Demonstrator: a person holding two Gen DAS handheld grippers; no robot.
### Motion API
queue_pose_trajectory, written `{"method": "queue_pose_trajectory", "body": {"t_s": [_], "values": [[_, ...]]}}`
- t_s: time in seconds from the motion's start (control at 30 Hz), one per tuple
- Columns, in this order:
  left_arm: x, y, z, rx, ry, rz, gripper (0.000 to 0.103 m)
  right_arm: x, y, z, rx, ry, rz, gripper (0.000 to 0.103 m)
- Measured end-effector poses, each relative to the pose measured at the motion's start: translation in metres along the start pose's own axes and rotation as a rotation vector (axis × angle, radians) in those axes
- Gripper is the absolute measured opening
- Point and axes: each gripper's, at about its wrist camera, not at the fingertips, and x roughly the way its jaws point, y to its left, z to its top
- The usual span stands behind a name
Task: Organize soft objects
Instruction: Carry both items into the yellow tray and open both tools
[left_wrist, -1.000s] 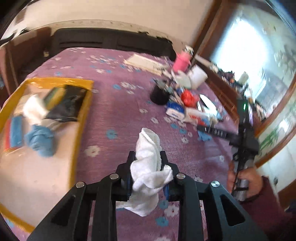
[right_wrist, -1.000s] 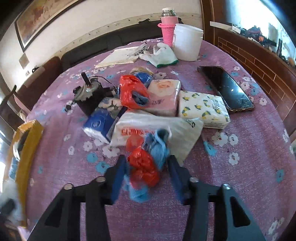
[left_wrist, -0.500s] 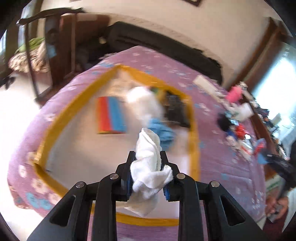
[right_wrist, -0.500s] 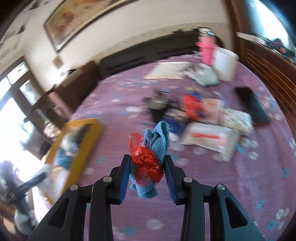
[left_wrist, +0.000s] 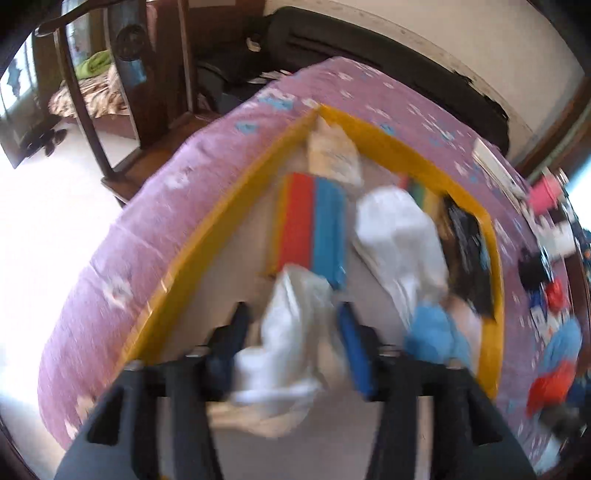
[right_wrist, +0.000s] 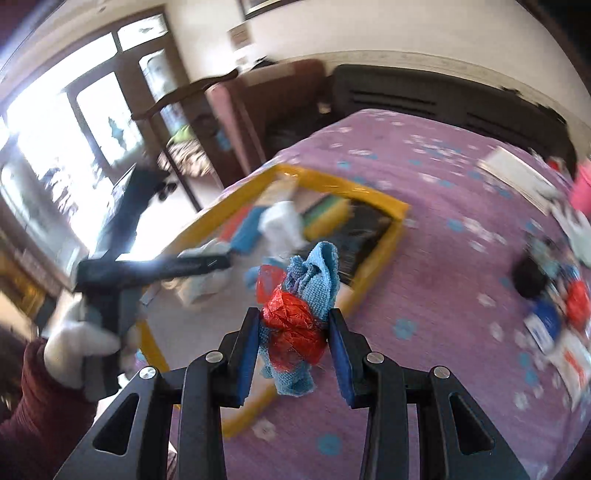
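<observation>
My left gripper (left_wrist: 291, 325) hangs over the yellow-rimmed tray (left_wrist: 207, 236) with its jaws spread wide. The white cloth (left_wrist: 288, 343) sits loose between them, blurred, with gaps on both sides. My right gripper (right_wrist: 293, 325) is shut on a bundle of blue cloth and red plastic bag (right_wrist: 295, 314), held above the purple tablecloth near the tray's corner (right_wrist: 399, 214). The left gripper also shows in the right wrist view (right_wrist: 207, 260), over the tray.
In the tray lie a red-and-blue pad (left_wrist: 314, 229), a white cloth (left_wrist: 399, 240), a blue cloth (left_wrist: 432, 336) and a black item (left_wrist: 469, 240). Packets, a black cup and a pink bottle (left_wrist: 543, 192) crowd the table's far right. A wooden chair (left_wrist: 122, 74) stands beyond the table edge.
My left gripper has opened over the tray and the white cloth is loose between the jaws. My right gripper has swung left toward the tray with its bundle.
</observation>
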Motion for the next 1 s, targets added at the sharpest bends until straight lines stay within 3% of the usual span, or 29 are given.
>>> {"method": "queue_pose_trajectory", "body": {"t_s": [0.1,0.23,0.33,0.43,0.6,0.7,0.8,0.9,1.0], "values": [[-0.012,0.009,-0.006,-0.023,-0.030,-0.096,0.059,0.023,0.020,0.009,-0.058,0.054,0.020,0.040],[-0.044,0.021,-0.022,-0.026,-0.117,-0.145,0.064,0.059,0.040,0.018,-0.119,0.143,0.072,0.040],[-0.075,0.041,-0.037,-0.067,-0.213,-0.169,0.077,0.092,0.053,0.021,-0.141,0.204,0.101,0.040],[-0.093,0.057,-0.047,-0.111,-0.261,-0.164,0.079,0.122,0.058,0.026,-0.144,0.236,0.070,0.040],[-0.103,0.078,-0.058,-0.170,-0.276,-0.171,0.079,0.151,0.061,0.047,-0.124,0.212,0.013,0.042],[-0.106,0.077,-0.063,-0.182,-0.281,-0.177,0.079,0.151,0.064,0.055,-0.127,0.184,-0.024,0.050],[-0.111,0.071,-0.066,-0.177,-0.290,-0.183,0.079,0.129,0.062,0.056,-0.106,0.143,0.022,0.064],[-0.117,0.054,-0.070,-0.150,-0.306,-0.188,0.080,0.089,0.052,0.051,-0.074,0.058,0.027,0.074],[-0.119,0.035,-0.077,-0.107,-0.309,-0.196,0.083,0.050,0.028,0.034,-0.020,0.007,0.027,0.076]]}}
